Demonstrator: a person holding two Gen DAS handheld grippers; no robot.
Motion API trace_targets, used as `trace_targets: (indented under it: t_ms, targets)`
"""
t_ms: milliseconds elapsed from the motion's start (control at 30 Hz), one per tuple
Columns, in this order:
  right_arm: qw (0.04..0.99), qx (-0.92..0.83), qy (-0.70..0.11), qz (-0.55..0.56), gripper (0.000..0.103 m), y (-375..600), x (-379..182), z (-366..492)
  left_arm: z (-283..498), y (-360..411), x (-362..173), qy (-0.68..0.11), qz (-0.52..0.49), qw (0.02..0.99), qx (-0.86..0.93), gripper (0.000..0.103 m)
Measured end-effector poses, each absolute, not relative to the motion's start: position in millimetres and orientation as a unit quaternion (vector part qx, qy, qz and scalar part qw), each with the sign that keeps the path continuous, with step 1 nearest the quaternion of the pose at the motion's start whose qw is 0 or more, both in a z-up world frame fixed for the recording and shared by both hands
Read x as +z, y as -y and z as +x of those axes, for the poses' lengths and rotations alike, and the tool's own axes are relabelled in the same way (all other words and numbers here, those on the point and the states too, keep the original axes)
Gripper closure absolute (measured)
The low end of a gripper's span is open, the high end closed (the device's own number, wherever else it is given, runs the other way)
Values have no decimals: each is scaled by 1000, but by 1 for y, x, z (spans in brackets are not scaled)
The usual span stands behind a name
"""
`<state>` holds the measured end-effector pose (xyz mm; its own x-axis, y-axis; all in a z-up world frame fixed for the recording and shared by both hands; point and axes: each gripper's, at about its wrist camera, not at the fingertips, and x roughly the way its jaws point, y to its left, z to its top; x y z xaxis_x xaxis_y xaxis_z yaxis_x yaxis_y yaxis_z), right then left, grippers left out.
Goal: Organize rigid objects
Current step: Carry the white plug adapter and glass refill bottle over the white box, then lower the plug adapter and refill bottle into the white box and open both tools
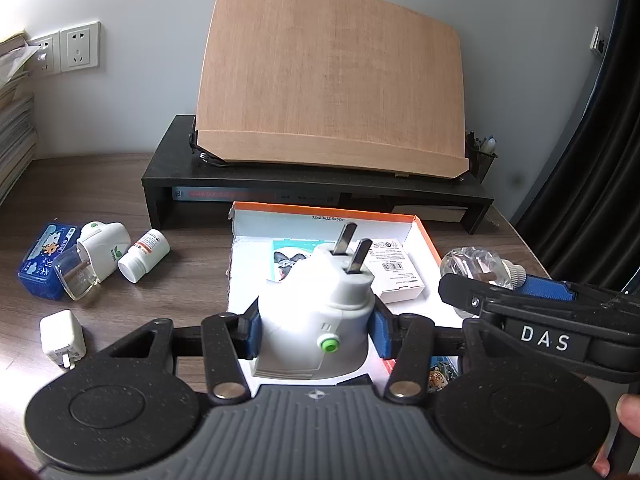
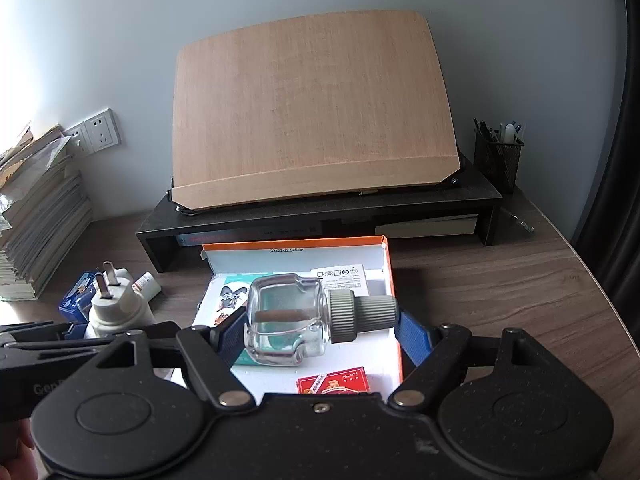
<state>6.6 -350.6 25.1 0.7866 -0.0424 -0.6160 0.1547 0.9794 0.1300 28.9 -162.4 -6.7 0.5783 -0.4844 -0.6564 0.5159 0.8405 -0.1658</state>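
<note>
While my left gripper point(image 1: 314, 326) is clamped on the white plug-in device point(image 1: 316, 312), its blue pads press both flanks and the two metal prongs point up and away, over the near left part of the orange-edged box point(image 1: 416, 236). At the left of the left wrist view, on the counter point(image 1: 192, 280), lie a blue case point(image 1: 44, 260), a second white plug-in unit with a clear glass bottle point(image 1: 100, 256) and a white pill bottle point(image 1: 145, 255), close together; lower down, apart from them, sits a small white charger point(image 1: 63, 338). Inside the box, past the prongs, I see a teal card point(image 1: 290, 258) and a small white carton point(image 1: 394, 270). At the right edge my right gripper crosses the frame

In the right wrist view, my right gripper point(image 2: 316, 334) is closed on the clear glass bottle point(image 2: 288, 320), which lies sideways with its grey ribbed cap point(image 2: 360, 314) toward the right pad, held above the box floor. A red card pack point(image 2: 334, 380) lies in the box below it. Behind stand a black riser shelf point(image 2: 472, 196) carrying a tilted wooden board point(image 2: 312, 112), and a mesh pen cup point(image 2: 498, 160) at the right
</note>
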Motion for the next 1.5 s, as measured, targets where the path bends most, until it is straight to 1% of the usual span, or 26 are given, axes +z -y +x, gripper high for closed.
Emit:
trace_targets:
  t_ms: [767, 1500]
  targets:
    - [940, -54, -325, 82, 11, 352, 25, 13, 31, 166, -10, -367, 20, 885, -284, 52]
    - [933, -37, -351, 68, 10, 370, 15, 55, 43, 193, -24, -385, 23, 869, -310, 52]
